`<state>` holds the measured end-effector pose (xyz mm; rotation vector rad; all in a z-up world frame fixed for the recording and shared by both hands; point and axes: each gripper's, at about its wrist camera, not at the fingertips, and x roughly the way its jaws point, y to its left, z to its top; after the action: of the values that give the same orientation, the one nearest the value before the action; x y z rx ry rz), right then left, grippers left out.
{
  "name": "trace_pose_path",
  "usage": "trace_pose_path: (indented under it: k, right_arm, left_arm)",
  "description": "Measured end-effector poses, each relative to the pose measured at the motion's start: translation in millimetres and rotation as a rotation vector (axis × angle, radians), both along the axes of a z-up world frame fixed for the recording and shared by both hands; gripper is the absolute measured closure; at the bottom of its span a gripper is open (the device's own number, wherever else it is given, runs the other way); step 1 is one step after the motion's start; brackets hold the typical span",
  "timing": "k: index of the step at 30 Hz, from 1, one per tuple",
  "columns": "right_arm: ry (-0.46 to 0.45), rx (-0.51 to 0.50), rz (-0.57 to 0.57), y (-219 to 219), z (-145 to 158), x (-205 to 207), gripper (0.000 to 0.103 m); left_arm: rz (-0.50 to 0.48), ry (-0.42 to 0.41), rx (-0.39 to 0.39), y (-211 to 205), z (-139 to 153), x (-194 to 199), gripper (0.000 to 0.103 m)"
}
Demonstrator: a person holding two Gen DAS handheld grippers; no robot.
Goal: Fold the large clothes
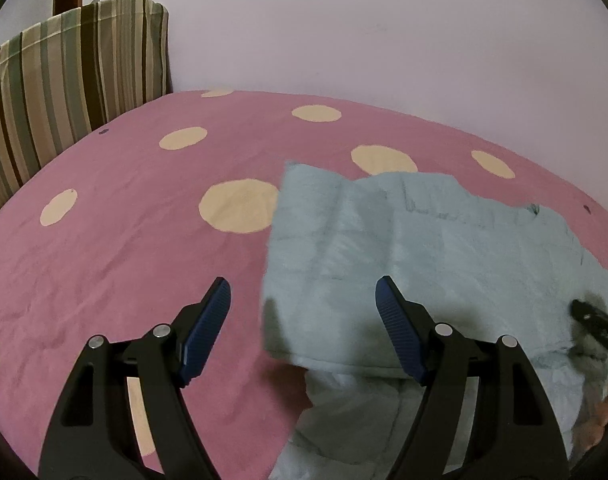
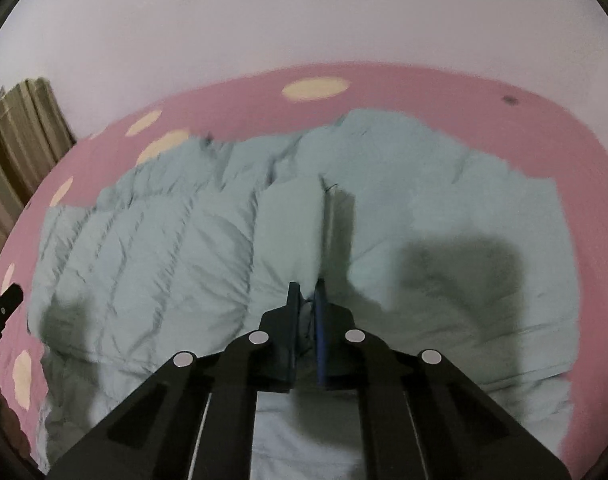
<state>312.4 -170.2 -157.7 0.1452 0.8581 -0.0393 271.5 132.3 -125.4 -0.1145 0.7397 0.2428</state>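
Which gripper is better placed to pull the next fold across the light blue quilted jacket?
Right. The right gripper is shut on a raised ridge of the jacket; the left gripper hangs open at its edge, holding nothing.

No lettering, label, brand mark or number can be read in either wrist view — the faint dark marks on the pale blue garment [image 1: 424, 248], right of centre in the left wrist frame, are too blurred to make out

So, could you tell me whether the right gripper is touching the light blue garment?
Touching: in the right wrist view, the right gripper is closed on a raised fold of the light blue garment.
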Motion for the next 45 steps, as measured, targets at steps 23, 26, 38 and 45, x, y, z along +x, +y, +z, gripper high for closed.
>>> trace_pose_path:
  k: [23,26,38,45]
  right_arm:
    - [0.100,-0.061,-0.121,-101,-48,8,0.097]
    - [0.093,-0.075,-0.104,-98,-40,7,0.095]
    - [-0.045,-0.042,-0.047,-63,17,30,0.051]
    - [0.058,-0.063,-0.011,-43,-28,72,0.051]
  left_arm:
    - [-0.076,0.195,0.082,-46,-70,77,0.028]
    - [-0.076,0.192,0.072,-43,-67,75,0.028]
    - [-0.151,0.066,0.049,-76,-12,82,0.028]
    - [-0.153,0.149,0.083,-99,-49,123,0.028]
